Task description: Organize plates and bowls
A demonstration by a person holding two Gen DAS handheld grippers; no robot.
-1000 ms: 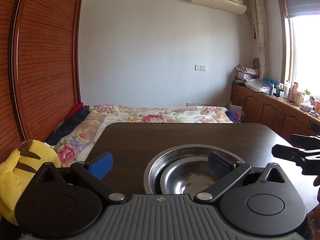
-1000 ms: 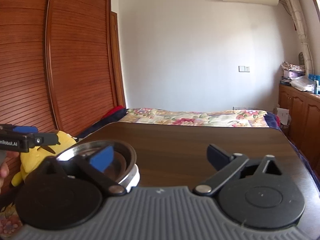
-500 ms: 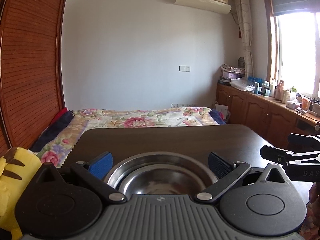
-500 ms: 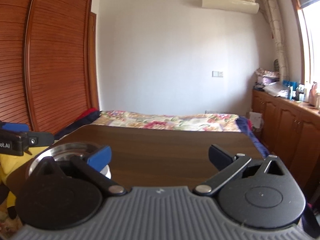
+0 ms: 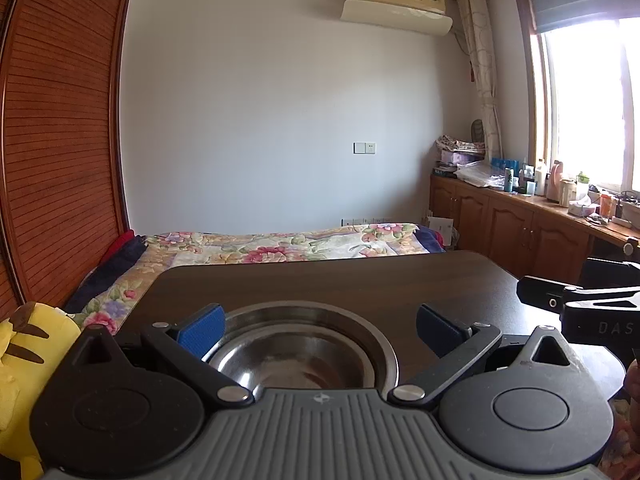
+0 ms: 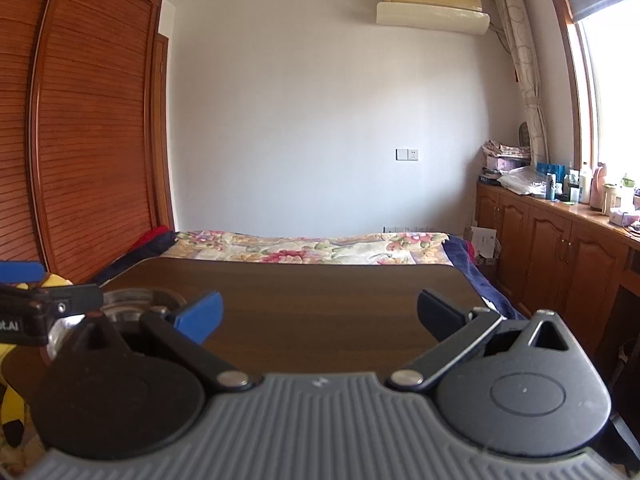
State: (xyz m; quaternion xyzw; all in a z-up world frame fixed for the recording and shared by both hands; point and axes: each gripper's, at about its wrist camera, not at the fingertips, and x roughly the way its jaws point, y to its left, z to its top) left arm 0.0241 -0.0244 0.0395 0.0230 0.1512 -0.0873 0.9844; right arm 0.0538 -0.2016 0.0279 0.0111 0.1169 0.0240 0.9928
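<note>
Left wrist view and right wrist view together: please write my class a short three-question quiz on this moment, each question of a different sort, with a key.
1. True or false: the left gripper is clamped shut on the steel bowls.
2. Multiple choice: on the dark wooden table, the bowls lie toward which side in the right wrist view? A) left B) centre C) right
3. Fill in: between the fingers of the right gripper there is only bare ____.

Key: 1 false, its fingers are spread wide above the nested bowls. 2 A. 3 table.
</note>
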